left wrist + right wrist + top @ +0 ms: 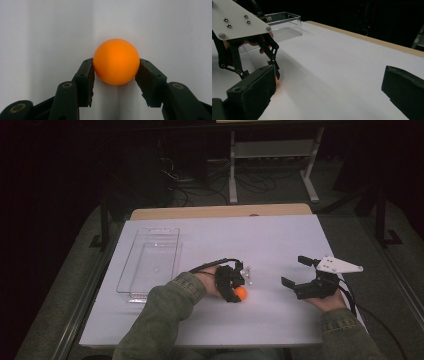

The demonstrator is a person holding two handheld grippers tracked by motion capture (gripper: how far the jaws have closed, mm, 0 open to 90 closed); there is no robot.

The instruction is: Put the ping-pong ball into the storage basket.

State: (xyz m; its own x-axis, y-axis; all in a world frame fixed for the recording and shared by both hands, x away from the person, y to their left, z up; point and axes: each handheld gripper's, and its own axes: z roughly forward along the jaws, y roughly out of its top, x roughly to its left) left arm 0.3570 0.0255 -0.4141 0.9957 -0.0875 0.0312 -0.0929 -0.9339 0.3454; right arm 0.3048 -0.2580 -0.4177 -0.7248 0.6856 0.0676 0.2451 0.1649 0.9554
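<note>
Left tool (235,287) is pinching the orange ball (116,61) on the bench (280,320), clear bin (150,262) just off to its left, right tool (300,272) spread wide and idle.

In the right gripper view, the orange ball (277,82) was almost wholly hidden behind that gripper's own near jaw, only an orange sliver showing. The clear plastic bin (287,23) was partly covered by the left gripper (275,71), whose plate ran off the frame's edge.
</note>
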